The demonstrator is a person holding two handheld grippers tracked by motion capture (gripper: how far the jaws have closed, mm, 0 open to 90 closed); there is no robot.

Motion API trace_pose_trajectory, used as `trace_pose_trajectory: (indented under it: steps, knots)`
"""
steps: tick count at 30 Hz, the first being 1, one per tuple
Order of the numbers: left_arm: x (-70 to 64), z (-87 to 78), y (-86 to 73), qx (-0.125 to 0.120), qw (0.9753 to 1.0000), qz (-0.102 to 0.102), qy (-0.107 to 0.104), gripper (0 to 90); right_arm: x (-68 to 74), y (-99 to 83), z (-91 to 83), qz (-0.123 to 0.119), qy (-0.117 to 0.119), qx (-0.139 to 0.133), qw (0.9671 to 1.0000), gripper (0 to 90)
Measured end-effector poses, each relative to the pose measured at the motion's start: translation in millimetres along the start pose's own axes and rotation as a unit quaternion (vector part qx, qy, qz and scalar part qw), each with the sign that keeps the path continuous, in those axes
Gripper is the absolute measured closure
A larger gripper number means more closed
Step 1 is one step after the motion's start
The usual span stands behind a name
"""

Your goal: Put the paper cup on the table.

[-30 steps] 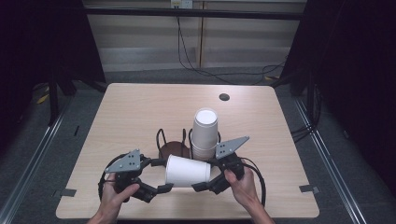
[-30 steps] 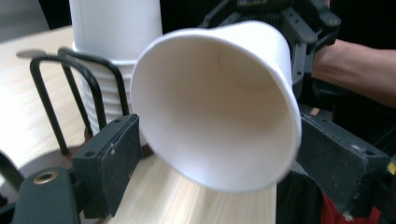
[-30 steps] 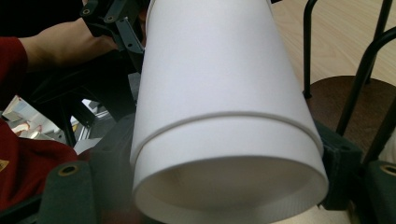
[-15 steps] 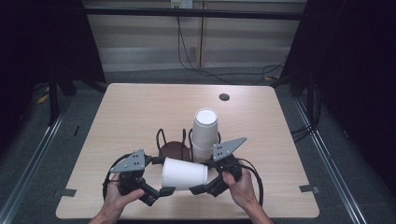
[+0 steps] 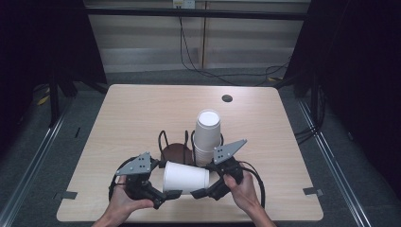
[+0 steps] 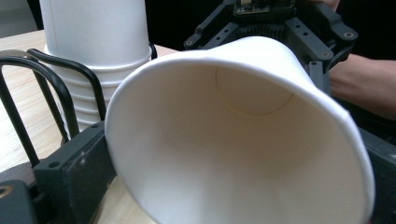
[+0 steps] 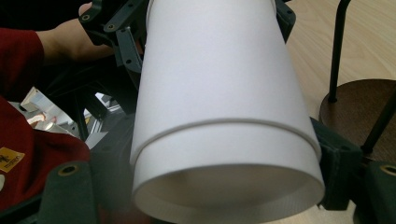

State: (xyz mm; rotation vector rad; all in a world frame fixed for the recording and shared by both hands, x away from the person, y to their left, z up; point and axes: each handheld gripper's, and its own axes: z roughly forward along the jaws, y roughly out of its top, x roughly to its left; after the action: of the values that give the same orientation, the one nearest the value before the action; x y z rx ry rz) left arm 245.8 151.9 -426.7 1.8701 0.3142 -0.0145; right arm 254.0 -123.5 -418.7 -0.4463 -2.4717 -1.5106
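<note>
Cup (image 5: 185, 177): on its side, empty, held at both ends.
Left gripper (image 5: 163, 193): jaws grip its rim.
Right gripper (image 5: 203, 191): jaws grip its base.
Rack (image 5: 176, 146): holds a cup stack (image 5: 207, 137).

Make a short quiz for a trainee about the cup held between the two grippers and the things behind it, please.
1. True or false: the white cup held between the two grippers lies on its side.
2. Its open mouth faces: A) the left gripper; B) the right gripper; C) straight up.
3. Fill in: the stack of cups stands upright in a black wire ____.

Key: 1 true; 2 A; 3 holder.
</note>
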Motion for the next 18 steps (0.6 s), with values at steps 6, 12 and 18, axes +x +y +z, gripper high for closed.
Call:
trace_pose_trajectory:
  steps: [6,12,18]
  knots:
    - [2.9,0.2,1.1,0.010,0.9999,0.000,-0.008,2.7,0.0,-0.3,2.0,-0.003,-0.002,0.004,1.0000,23.7]
    - [5.3,-2.9,3.9,0.010,0.9998,-0.004,-0.019,7.7,0.5,-1.0,4.1,-0.001,-0.019,0.014,0.9997,20.6]
    - [6.8,-2.7,3.8,0.022,0.9994,-0.009,-0.027,11.1,-1.3,-3.2,9.2,0.005,-0.032,0.027,0.9991,16.9]
